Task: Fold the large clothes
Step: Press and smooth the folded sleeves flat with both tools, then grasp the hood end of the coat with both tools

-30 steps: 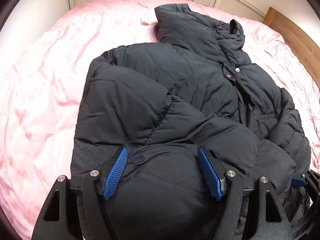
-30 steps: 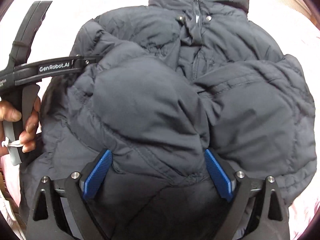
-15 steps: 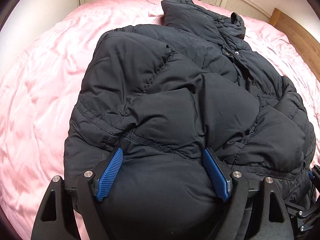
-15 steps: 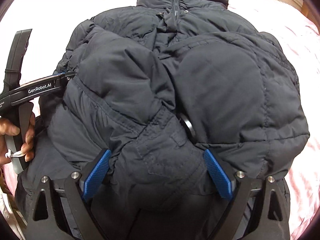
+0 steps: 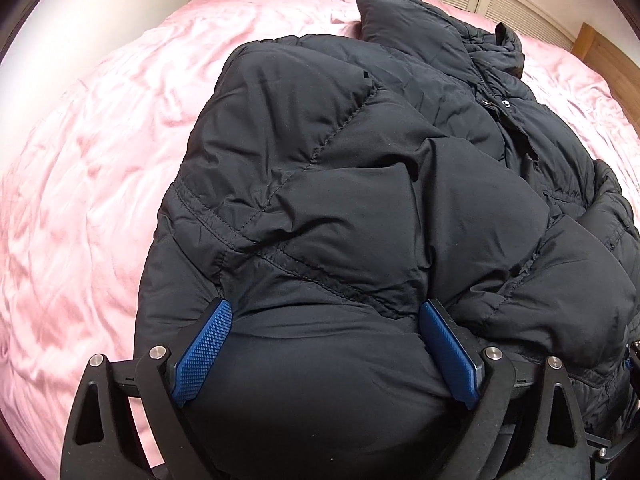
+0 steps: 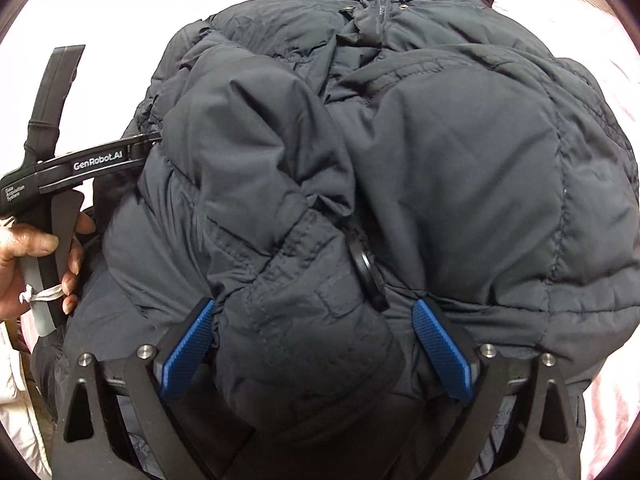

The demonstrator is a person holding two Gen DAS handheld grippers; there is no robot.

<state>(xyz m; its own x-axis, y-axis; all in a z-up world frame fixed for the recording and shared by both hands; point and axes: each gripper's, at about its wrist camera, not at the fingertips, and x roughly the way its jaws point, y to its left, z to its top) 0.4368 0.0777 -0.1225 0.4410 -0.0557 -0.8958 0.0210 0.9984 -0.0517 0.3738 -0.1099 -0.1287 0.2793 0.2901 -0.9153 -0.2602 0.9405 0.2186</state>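
The black puffer jacket [image 5: 360, 216] is lying on the pink bed [image 5: 100, 200], its lower part bunching up toward the collar. The left claw [image 5: 324, 344] and right claw [image 6: 316, 344] are each standing wide apart, straddling a thick roll of padding without pinching it. The slippery, springy fill is likely pushing back (the fold could flop open), since nothing is clamping it.

Black jacket [image 5: 360, 208] bulk hides the fingertips of both the left gripper [image 5: 324, 348] and the right gripper [image 6: 316, 344]; its hem runs off the lower frame edge, and the holding hand [image 6: 24, 256] is cut at far left.
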